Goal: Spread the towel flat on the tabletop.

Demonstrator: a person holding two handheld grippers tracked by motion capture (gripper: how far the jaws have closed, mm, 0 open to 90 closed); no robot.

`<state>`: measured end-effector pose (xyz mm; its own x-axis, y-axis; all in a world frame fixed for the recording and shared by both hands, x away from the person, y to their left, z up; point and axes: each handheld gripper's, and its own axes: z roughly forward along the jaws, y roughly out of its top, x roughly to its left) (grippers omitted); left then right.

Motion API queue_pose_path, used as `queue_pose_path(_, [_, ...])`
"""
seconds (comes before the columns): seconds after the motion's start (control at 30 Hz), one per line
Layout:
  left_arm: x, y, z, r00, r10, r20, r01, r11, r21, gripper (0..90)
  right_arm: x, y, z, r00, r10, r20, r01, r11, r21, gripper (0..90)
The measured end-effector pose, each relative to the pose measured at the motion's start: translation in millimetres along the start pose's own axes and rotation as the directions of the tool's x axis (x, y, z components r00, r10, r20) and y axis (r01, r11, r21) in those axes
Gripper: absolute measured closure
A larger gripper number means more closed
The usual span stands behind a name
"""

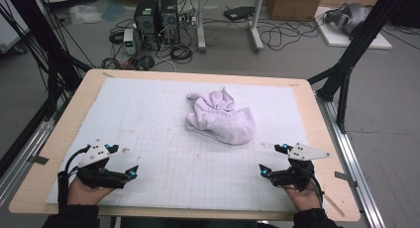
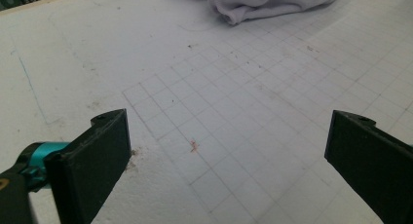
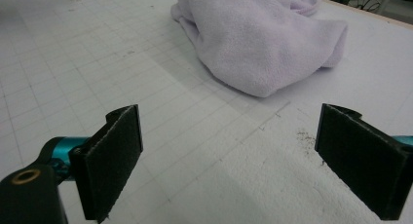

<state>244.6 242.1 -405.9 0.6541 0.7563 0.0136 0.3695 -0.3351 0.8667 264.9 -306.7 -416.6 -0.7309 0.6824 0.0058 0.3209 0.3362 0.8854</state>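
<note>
One crumpled towel (image 1: 220,116) on gridded mat (image 1: 148,119) (wooden table (image 1: 74,109) beneath).

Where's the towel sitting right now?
In the high view the towel lies crumpled on the white mat, just right of centre toward the far edge, well ahead of both claws and nearer the right claw.

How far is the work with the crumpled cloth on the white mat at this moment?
Nothing looks done yet: the pale lilac cloth lies crumpled in a heap on the white mat. Nothing is in hand: the left gripper and the right gripper rest near the front edge, jaws open and empty, apart from the cloth. Reaching for it and handling it, probably spreading or folding, is all left.
</note>
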Motion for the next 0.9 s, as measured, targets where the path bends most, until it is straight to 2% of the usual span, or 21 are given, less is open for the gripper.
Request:
queue_pose_path(0.1, [-1.0,-0.2,0.4,1.0000,-0.004,-0.005,0.004,1.0000,-0.003,3.5,0.5,0.3,0.8,1.0000,0.006,-0.003,-0.006,1.000,0.001,9.3])
queue_pose_path(0.3, [2.1,0.9,1.1,0.9998,-0.016,-0.015,0.015,0.9998,-0.012,3.5,-1.2,4.9,4.8,0.9999,-0.013,-0.010,0.013,1.000,0.004,9.3])
queue_pose_path(0.43, [4.2,3.6,3.2,0.9996,-0.021,-0.020,0.021,0.9996,-0.020,3.5,-1.7,11.0,7.2,0.9992,-0.009,-0.038,0.009,1.000,-0.011,9.3])
queue_pose_path(0.63, [6.7,10.5,7.7,0.9993,-0.025,-0.026,0.024,0.9991,-0.034,3.5,-8.6,29.8,14.7,0.9976,0.003,-0.069,-0.003,1.000,-0.007,9.3])
queue_pose_path(0.7, [8.6,12.2,10.1,0.9993,-0.023,-0.028,0.022,0.9993,-0.032,3.5,-12.5,37.1,20.8,0.9974,0.000,-0.072,0.000,1.000,-0.002,9.3])
queue_pose_path(0.77, [11.0,15.6,13.1,0.9986,-0.052,-0.006,0.052,0.9977,-0.043,3.5,-17.3,45.4,29.2,0.9963,0.020,-0.083,-0.019,1.000,0.018,9.3])
queue_pose_path(0.83, [11.1,16.8,14.2,0.9985,-0.055,-0.005,0.055,0.9972,-0.050,3.5,-19.4,49.5,33.3,0.9965,0.022,-0.080,-0.020,1.000,0.019,9.3])
queue_pose_path(0.9, [10.8,18.8,16.5,0.9988,-0.049,-0.004,0.049,0.9973,-0.054,3.5,-22.2,64.9,44.1,0.9953,0.011,-0.096,-0.010,1.000,0.013,9.3])
